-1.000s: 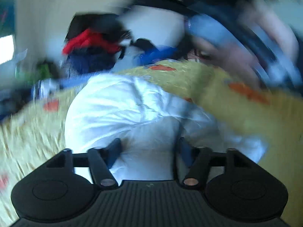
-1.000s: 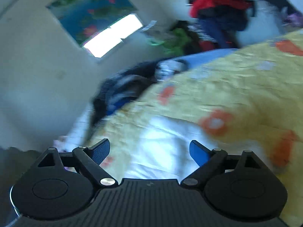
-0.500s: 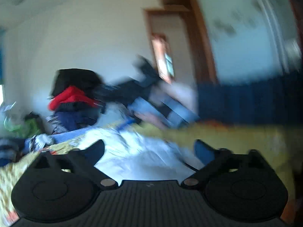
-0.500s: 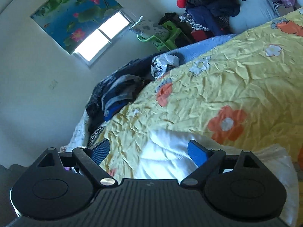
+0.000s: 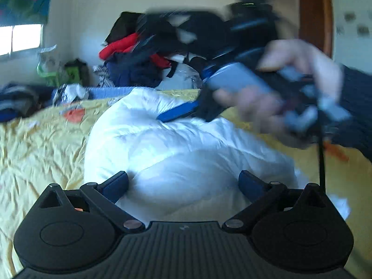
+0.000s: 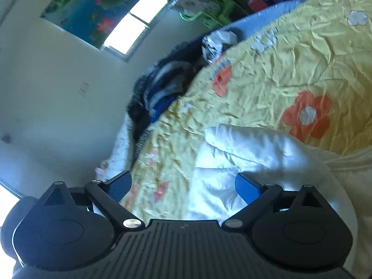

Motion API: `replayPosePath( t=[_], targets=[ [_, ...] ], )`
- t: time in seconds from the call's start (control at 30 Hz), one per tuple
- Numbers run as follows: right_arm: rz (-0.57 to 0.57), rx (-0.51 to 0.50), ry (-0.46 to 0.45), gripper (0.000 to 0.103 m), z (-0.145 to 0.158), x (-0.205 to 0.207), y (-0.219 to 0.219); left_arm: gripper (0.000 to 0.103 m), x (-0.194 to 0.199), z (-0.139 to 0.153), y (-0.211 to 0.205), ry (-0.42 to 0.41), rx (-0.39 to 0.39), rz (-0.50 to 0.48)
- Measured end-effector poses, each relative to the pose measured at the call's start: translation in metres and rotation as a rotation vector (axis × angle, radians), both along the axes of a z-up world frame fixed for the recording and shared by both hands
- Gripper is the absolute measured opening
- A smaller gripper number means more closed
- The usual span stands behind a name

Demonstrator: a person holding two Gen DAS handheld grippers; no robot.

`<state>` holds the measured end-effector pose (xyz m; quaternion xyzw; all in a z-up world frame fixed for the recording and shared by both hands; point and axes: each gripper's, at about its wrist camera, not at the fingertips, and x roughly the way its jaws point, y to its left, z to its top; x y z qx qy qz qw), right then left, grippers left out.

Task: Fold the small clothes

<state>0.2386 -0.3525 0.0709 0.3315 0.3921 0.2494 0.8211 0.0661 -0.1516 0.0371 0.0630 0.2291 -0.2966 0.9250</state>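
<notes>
A white garment point(image 5: 176, 144) lies crumpled on a yellow flowered bedspread point(image 5: 41, 139). My left gripper point(image 5: 183, 183) is open and low over the garment's near edge, with cloth between its spread blue fingers. The right gripper shows in the left wrist view point(image 5: 176, 114), blurred, held by a hand above the garment's far side. In the right wrist view my right gripper point(image 6: 183, 183) is open over the white garment point(image 6: 244, 162) near the bed's edge, holding nothing.
A pile of red and dark clothes point(image 5: 139, 58) sits beyond the bed. Dark folded clothes point(image 6: 162, 90) lie at the bed's side below a window point(image 6: 137, 23). A wooden door frame point(image 5: 325, 14) stands at the right. The bedspread point(image 6: 290, 65) extends far right.
The left gripper opened and let go of the white garment, swung up, then came back down over it. The right gripper stayed open and moved over the garment's edge.
</notes>
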Motion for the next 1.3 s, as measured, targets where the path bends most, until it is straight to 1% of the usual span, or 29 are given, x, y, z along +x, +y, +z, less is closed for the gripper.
replayPosePath(
  t=[0.03,0.1,0.13,0.17,0.2,0.23,0.27,0.3,0.37,0.4,0.47,0.57,0.77,0.9,0.93,0.97,1.0,1.03,1.07,1.1,1.13,1.17,1.2,1.27,1.3],
  targets=[
    [-0.018,-0.026,0.014,0.091,-0.010,0.004,0.001,0.102,0.003,-0.005,-0.003,-0.003,0.009,-0.015],
    [-0.060,-0.074,0.032,0.079,-0.033,0.005,-0.003,0.102,0.010,-0.011,-0.004,0.012,0.021,-0.024],
    [-0.070,-0.087,0.023,0.068,-0.044,0.003,-0.006,0.102,0.013,-0.013,-0.005,0.027,0.026,-0.030],
    [-0.081,-0.083,0.017,0.060,-0.053,-0.001,-0.011,0.102,0.015,-0.014,-0.010,0.037,0.033,-0.040],
    [-0.098,-0.057,0.019,0.057,-0.061,-0.003,-0.017,0.102,0.015,-0.015,-0.012,0.042,0.041,-0.046],
    [-0.116,-0.015,0.027,0.050,-0.069,-0.005,-0.026,0.102,0.024,-0.016,-0.016,0.042,0.050,-0.051],
    [-0.133,0.020,0.041,0.040,-0.077,-0.006,-0.033,0.102,0.028,-0.017,-0.017,0.041,0.055,-0.055],
    [-0.148,0.035,0.055,0.034,-0.083,-0.007,-0.039,0.102,0.027,-0.019,-0.018,0.038,0.058,-0.056],
    [-0.165,0.019,0.071,0.007,-0.091,-0.008,-0.044,0.102,0.027,-0.024,-0.019,0.037,0.055,-0.060],
    [-0.168,-0.005,0.070,0.003,-0.094,-0.009,-0.044,0.102,0.027,-0.026,-0.019,0.034,0.054,-0.061],
    [-0.161,-0.037,0.046,0.003,-0.097,-0.009,-0.040,0.102,0.029,-0.030,-0.020,0.029,0.056,-0.063],
    [-0.145,-0.114,-0.005,0.003,-0.098,-0.008,-0.028,0.102,0.030,-0.033,-0.019,0.021,0.057,-0.066],
    [-0.142,-0.095,-0.034,0.002,-0.107,-0.005,-0.030,0.102,0.026,-0.042,-0.019,-0.007,0.051,-0.065],
    [-0.149,-0.111,-0.047,0.002,-0.105,-0.009,-0.028,0.103,0.025,-0.041,-0.022,-0.021,0.077,-0.049],
    [-0.153,-0.127,-0.052,0.003,-0.102,-0.011,-0.027,0.103,0.021,-0.038,-0.023,-0.021,0.083,-0.046],
    [-0.160,-0.141,-0.050,0.006,-0.098,-0.013,-0.026,0.103,0.024,-0.036,-0.023,-0.020,0.093,-0.049],
    [-0.171,-0.132,-0.037,0.009,-0.093,-0.017,-0.027,0.103,0.023,-0.034,-0.023,-0.020,0.104,-0.050],
    [-0.188,-0.110,-0.022,0.023,-0.089,-0.021,-0.031,0.103,0.022,-0.032,-0.023,-0.020,0.108,-0.050],
    [-0.208,-0.069,-0.015,0.042,-0.083,-0.029,-0.037,0.103,0.021,-0.030,-0.022,-0.020,0.111,-0.050],
    [-0.226,-0.032,-0.024,0.052,-0.076,-0.038,-0.043,0.103,0.021,-0.029,-0.022,-0.020,0.114,-0.049],
    [-0.244,-0.012,-0.044,0.075,-0.068,-0.049,-0.049,0.103,0.022,-0.028,-0.022,-0.021,0.117,-0.048],
    [-0.274,-0.031,-0.070,0.093,-0.056,-0.061,-0.053,0.103,0.022,-0.027,-0.022,-0.021,0.118,-0.045],
    [-0.298,-0.056,-0.092,0.097,-0.047,-0.072,-0.058,0.103,0.022,-0.026,-0.023,-0.021,0.118,-0.043],
    [-0.303,-0.084,-0.133,0.096,-0.032,-0.095,-0.071,0.103,0.022,-0.025,-0.023,-0.020,0.119,-0.038],
    [-0.306,-0.090,-0.137,0.096,-0.028,-0.106,-0.080,0.103,0.023,-0.025,-0.023,-0.020,0.119,-0.037]
  ],
)
